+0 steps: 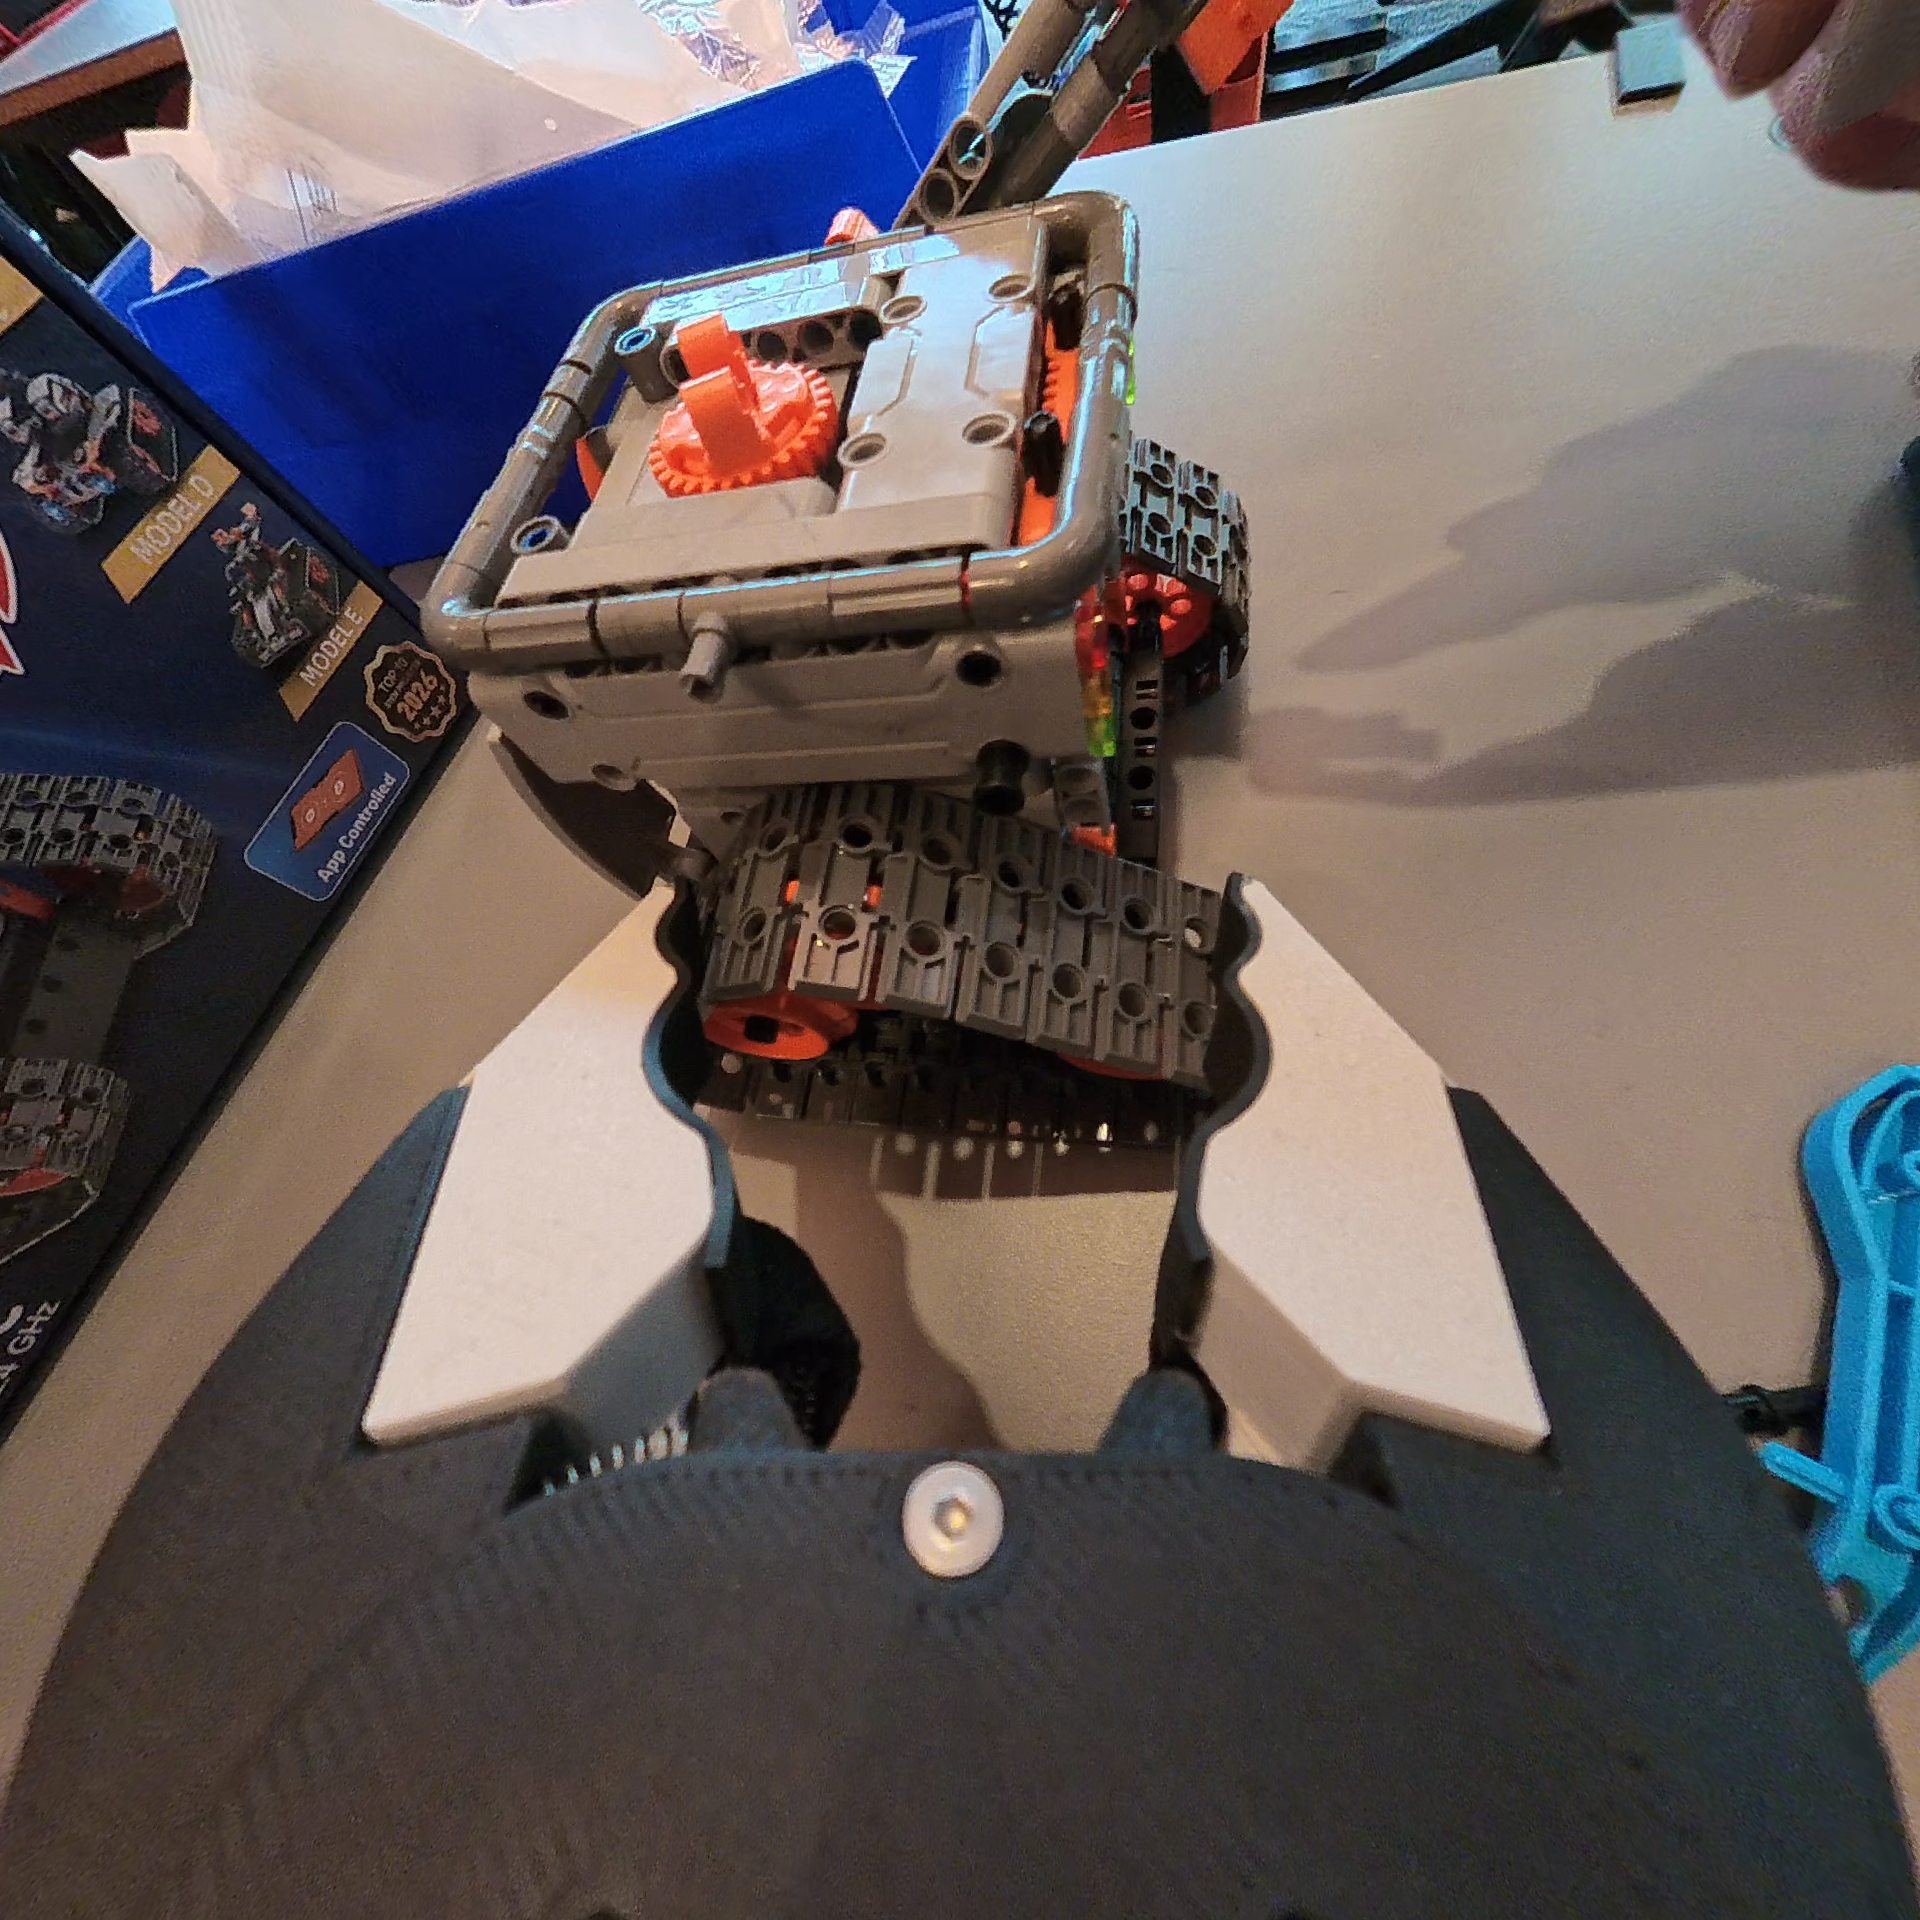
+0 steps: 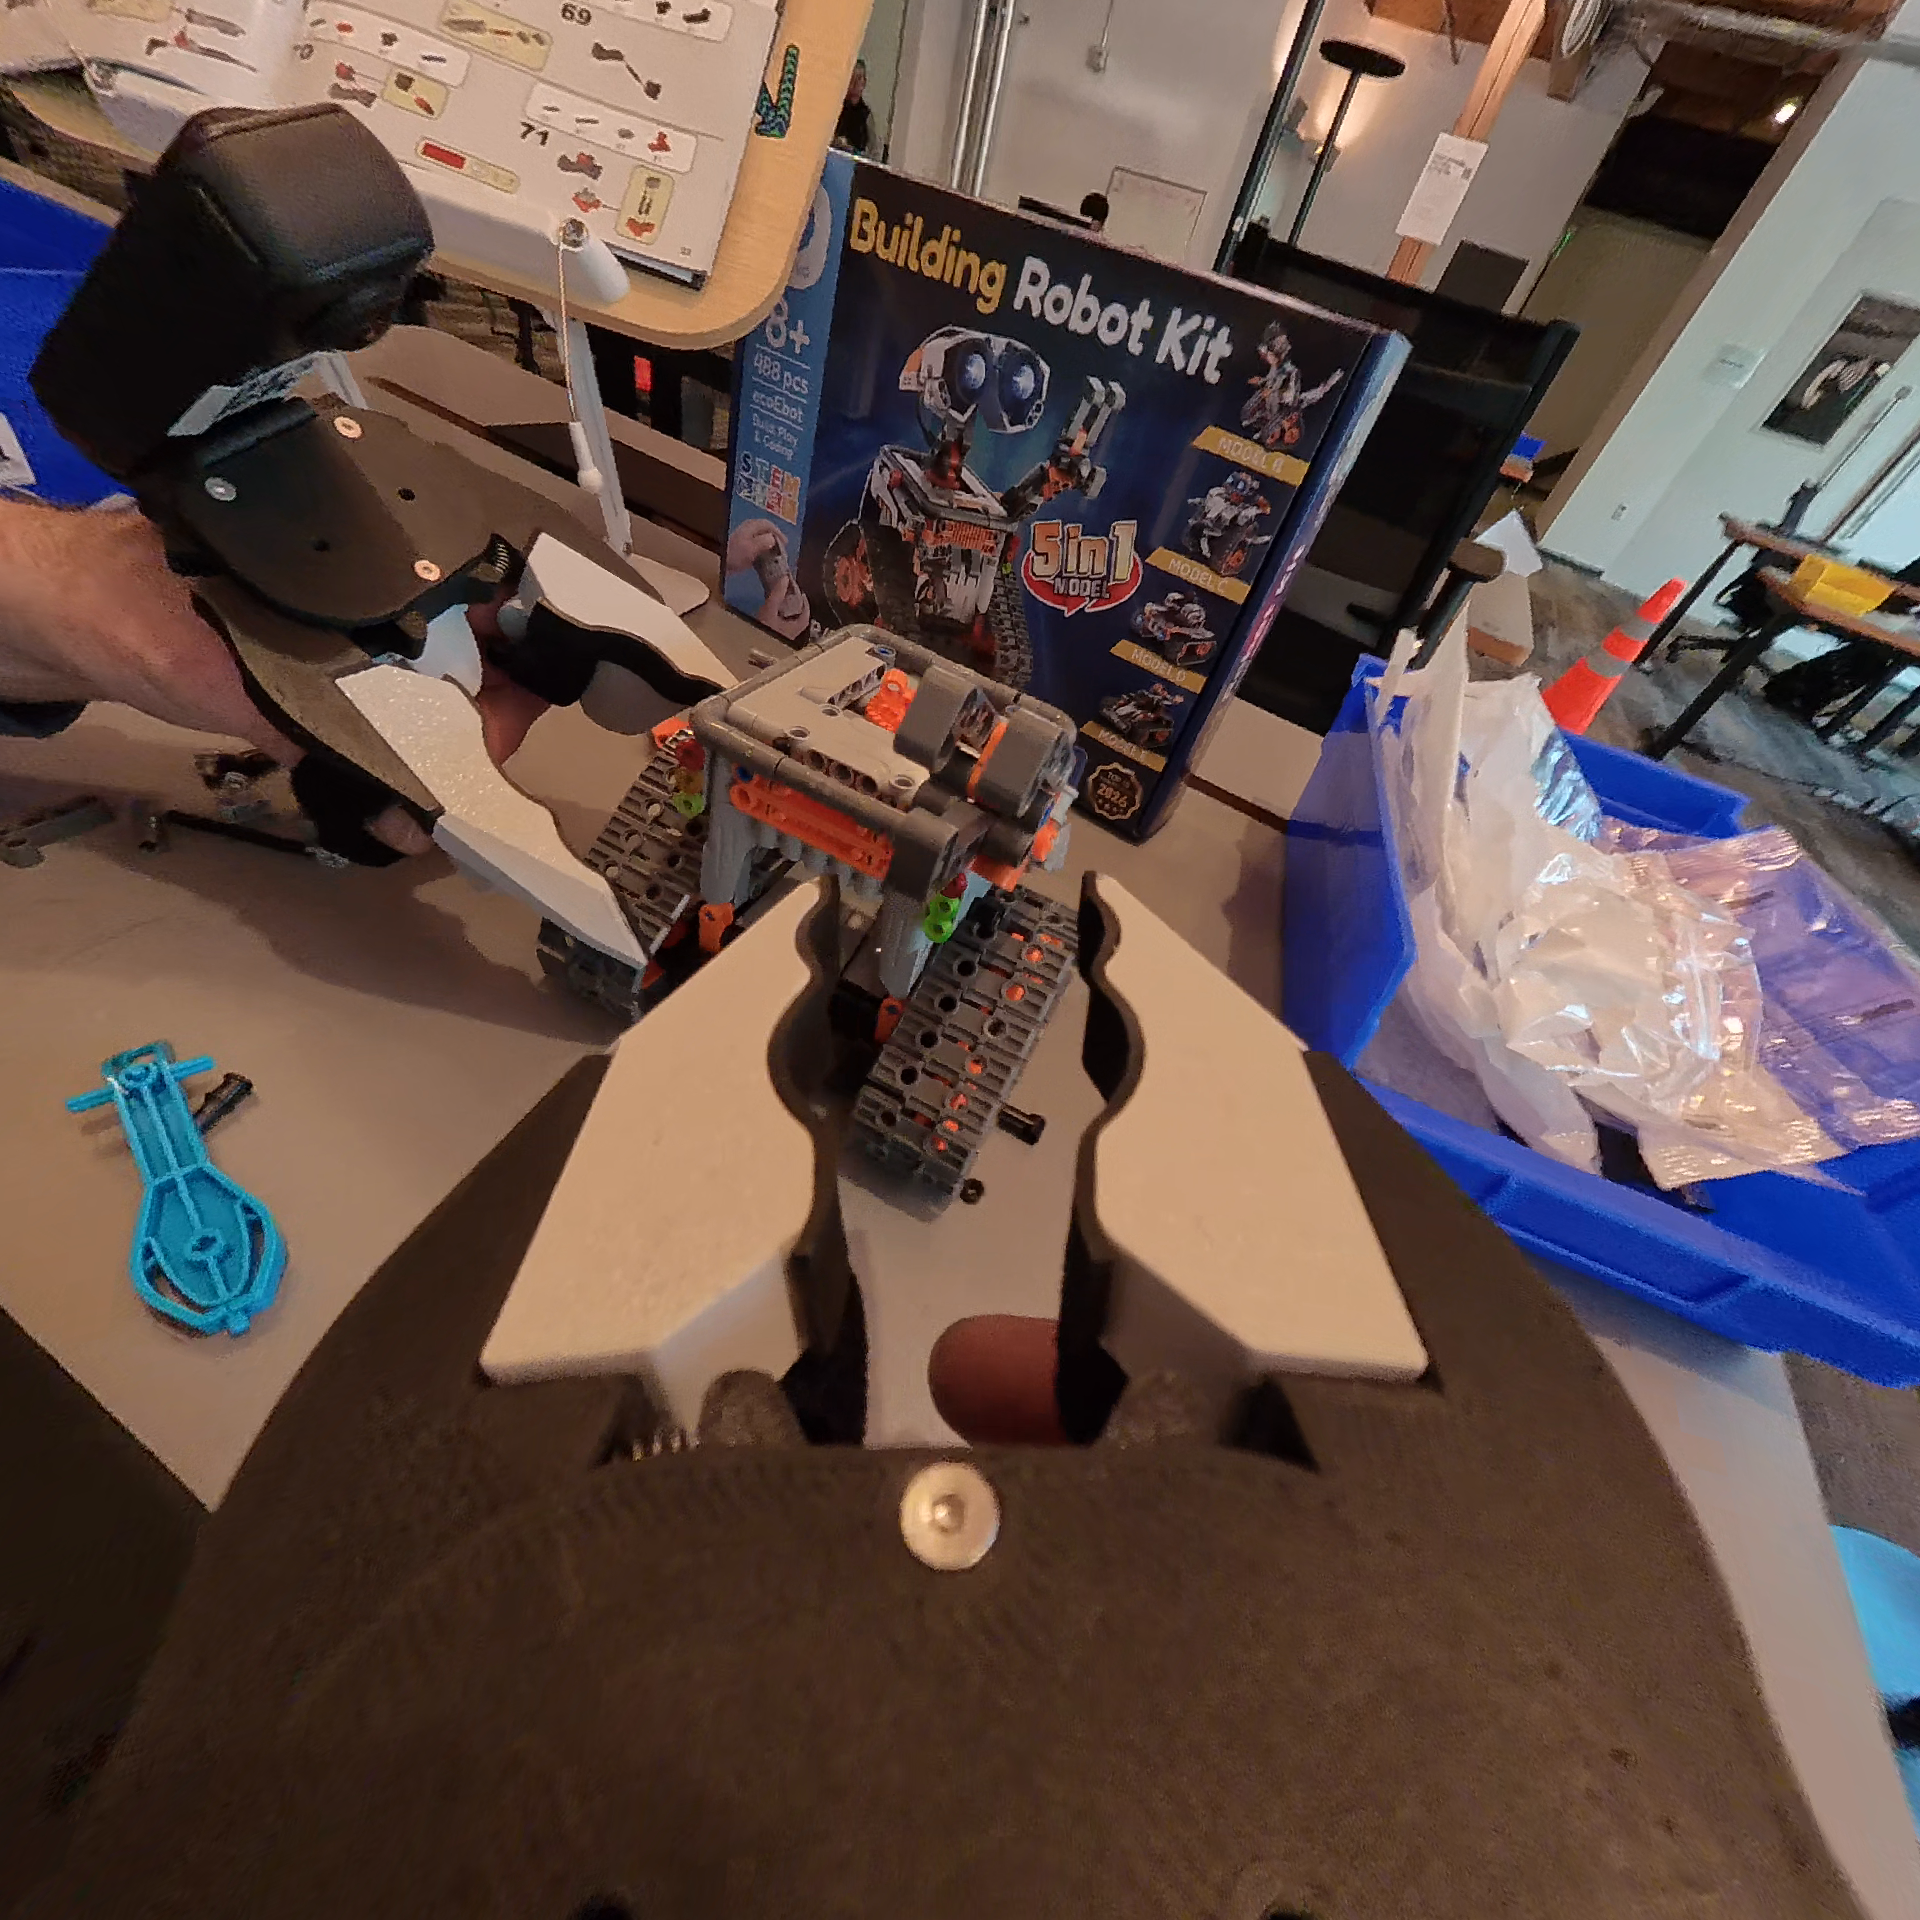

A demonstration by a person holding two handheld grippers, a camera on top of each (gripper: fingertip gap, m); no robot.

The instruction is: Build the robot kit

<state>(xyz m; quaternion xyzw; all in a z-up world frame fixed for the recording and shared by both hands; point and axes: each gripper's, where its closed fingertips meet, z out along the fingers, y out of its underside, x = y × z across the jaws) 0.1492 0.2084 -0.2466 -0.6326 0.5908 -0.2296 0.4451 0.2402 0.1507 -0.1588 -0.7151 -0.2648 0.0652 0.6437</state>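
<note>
Blue bin (image 2: 1558,1226) at 3 o'clock holds crumpled plastic bags (image 2: 1590,935); printed kit box (image 2: 1049,499) stands at 12. Left gripper (image 1: 961,977) clasps the tracked robot's (image 1: 821,520) tread; right gripper (image 2: 951,914) spread apart before it

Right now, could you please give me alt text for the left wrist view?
The left gripper has its fingers closed around one grey track of a brick-built tracked robot on a pale table. A printed box stands left, a blue bin behind.
</note>
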